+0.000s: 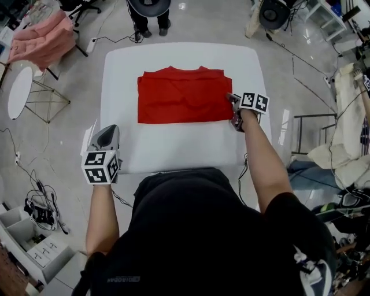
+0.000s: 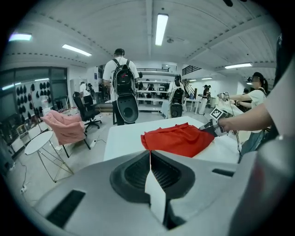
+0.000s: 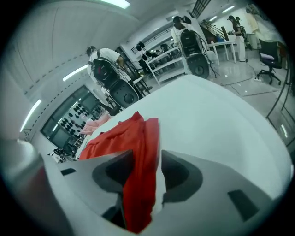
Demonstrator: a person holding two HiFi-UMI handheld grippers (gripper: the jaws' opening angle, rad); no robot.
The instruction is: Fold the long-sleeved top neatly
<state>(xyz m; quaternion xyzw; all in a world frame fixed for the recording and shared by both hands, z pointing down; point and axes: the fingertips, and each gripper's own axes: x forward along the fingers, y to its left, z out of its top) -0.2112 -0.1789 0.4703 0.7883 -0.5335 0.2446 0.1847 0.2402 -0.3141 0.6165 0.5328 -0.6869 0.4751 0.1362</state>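
Observation:
The red long-sleeved top (image 1: pixel 182 95) lies folded into a rectangle on the far half of the white table (image 1: pixel 173 147). My right gripper (image 1: pixel 234 110) is at the top's right edge. In the right gripper view its jaws (image 3: pixel 152 161) stand open with a fold of the red cloth (image 3: pixel 138 152) between them, and a gap shows beside the right pad. My left gripper (image 1: pixel 107 134) hovers off the table's near left corner, away from the top. In the left gripper view its jaws (image 2: pixel 150 159) are shut with nothing in them. The same view shows the top (image 2: pixel 177 138) and the right gripper (image 2: pixel 209 126) beyond.
A person (image 1: pixel 149 11) stands at the table's far side. A pink garment (image 1: pixel 40 37) lies over a chair at far left, next to a round white side table (image 1: pixel 20 89). Cables (image 1: pixel 40 208) and boxes sit on the floor at left; pale clothes (image 1: pixel 347 139) hang at right.

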